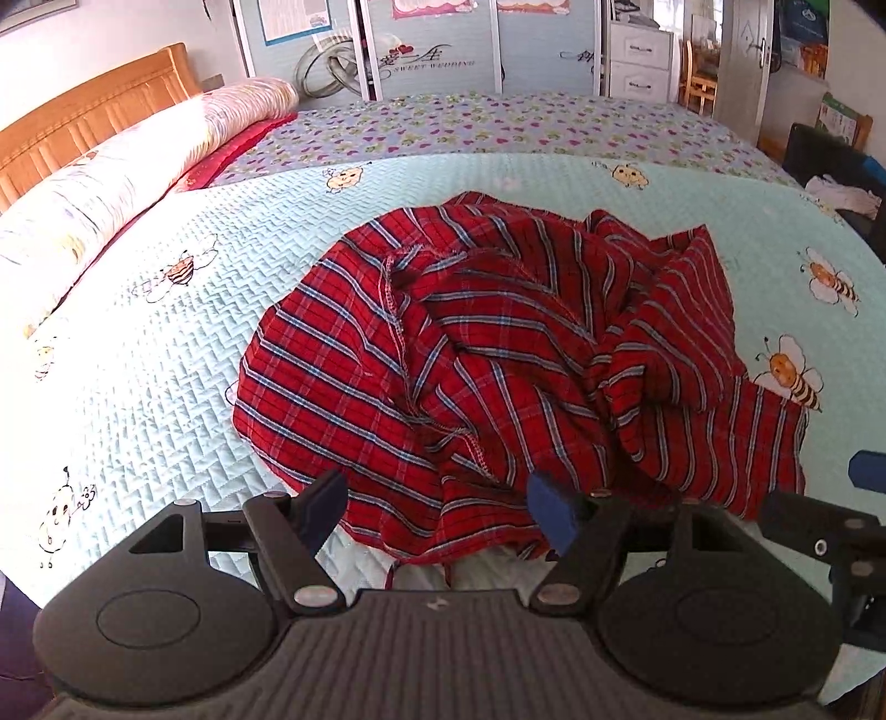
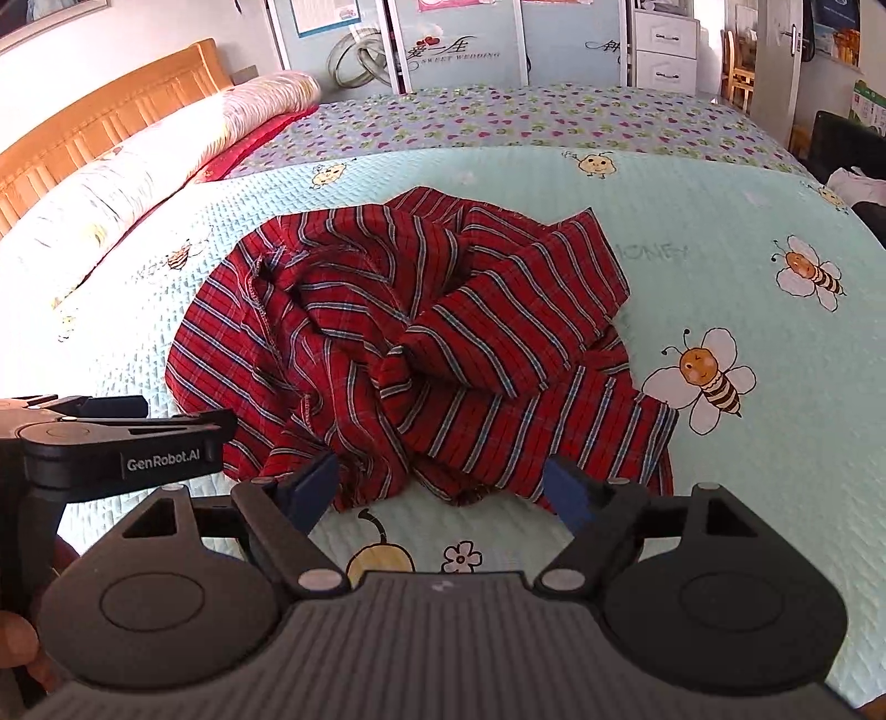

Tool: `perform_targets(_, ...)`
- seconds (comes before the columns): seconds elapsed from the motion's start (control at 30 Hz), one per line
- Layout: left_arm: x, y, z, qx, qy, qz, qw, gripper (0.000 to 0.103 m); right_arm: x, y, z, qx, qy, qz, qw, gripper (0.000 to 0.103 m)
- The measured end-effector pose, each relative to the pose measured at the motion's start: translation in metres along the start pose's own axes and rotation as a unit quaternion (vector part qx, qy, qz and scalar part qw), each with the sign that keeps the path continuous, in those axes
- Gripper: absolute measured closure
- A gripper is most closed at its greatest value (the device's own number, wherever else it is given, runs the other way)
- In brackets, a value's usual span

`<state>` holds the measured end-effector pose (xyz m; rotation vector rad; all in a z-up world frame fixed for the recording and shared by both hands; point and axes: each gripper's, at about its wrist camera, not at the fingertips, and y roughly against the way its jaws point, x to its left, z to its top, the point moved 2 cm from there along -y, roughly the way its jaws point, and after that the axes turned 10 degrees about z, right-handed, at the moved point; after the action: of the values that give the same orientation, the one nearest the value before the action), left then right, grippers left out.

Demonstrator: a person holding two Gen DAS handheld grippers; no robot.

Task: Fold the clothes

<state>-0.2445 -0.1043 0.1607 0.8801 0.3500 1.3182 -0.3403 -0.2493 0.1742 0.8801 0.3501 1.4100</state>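
- On the side of the left gripper (image 2: 119,443), I read "GenRobot.AI" in white letters from the right wrist view.
- On the wardrobe door (image 2: 454,50) behind the bed I make out "SWEET WEDDING" under larger characters I cannot read.
- On the pale green quilt (image 2: 653,252), faint grey letters end in "ONEY"; the start is hidden by the red plaid garment (image 2: 415,343).
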Motion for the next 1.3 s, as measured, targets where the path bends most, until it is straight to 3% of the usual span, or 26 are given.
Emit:
perform_targets(0.67,0.001,-0.031,-0.001,0.04,-0.003,0.01,0.9991,0.028,0.006,-0.035,0.012,0.039,0.012,-0.011,0.999,0.022)
perform_targets(1.3,-0.003,-0.062,-0.003,0.081,-0.011,0.009,0.9966,0.028,0.0,-0.066,0.011,0.063,-0.01,0.004,0.998,0.022)
